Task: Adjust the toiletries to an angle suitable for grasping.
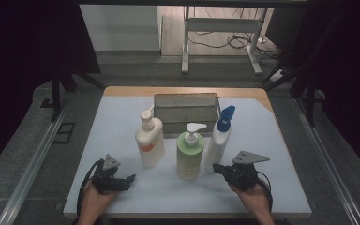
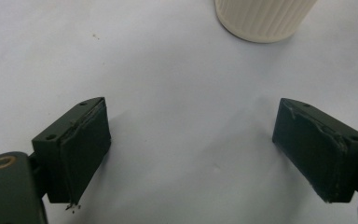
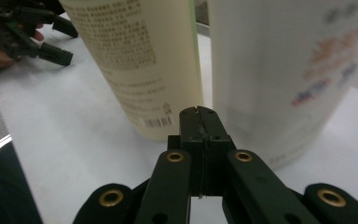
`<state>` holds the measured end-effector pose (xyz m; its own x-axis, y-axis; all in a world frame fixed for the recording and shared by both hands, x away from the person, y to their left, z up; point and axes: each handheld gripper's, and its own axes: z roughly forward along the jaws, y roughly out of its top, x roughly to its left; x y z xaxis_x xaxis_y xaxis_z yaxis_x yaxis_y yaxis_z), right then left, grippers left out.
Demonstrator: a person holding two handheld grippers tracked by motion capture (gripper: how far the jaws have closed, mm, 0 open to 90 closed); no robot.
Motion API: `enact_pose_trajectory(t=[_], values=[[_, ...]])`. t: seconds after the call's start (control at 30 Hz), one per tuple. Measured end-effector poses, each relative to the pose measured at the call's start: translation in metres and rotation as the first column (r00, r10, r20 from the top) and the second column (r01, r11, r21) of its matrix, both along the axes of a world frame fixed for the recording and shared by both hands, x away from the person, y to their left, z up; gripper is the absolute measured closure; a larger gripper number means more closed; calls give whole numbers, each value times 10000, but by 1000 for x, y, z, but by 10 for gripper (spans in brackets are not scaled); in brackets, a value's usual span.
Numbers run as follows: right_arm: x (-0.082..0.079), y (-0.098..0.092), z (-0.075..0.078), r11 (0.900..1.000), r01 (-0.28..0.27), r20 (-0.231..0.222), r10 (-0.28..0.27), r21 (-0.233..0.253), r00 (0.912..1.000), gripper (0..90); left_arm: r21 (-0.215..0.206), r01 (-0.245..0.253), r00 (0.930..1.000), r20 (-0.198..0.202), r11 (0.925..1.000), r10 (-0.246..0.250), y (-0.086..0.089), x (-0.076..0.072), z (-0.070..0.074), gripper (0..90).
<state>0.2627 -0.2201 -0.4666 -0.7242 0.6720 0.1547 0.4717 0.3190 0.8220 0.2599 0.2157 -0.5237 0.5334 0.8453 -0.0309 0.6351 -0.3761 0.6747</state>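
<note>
My left gripper [image 1: 127, 178] has its jaws spread wide over bare table [image 1: 272, 140], gripping nothing. My right gripper [image 1: 217, 168] has its jaws clenched together, empty, just short of the green pump bottle [image 1: 189, 154] and the blue-capped white bottle [image 1: 218, 140]. A cream pump bottle [image 1: 150, 140] stands left of them, a metal tray [image 1: 185, 112] behind.
</note>
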Motion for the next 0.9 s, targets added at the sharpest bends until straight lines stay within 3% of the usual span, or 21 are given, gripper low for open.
enact_pose_trajectory(t=[0.33,0.9], values=[[5,27,-4,9978,555,503,-537,-351,9973,895,2,1,10000,-2,10000,-1,0,0,0,108],[6,22,-9,9922,1007,753,-952,-735,9926,895,0,1,10000,1,10000,-1,0,0,0,108]])
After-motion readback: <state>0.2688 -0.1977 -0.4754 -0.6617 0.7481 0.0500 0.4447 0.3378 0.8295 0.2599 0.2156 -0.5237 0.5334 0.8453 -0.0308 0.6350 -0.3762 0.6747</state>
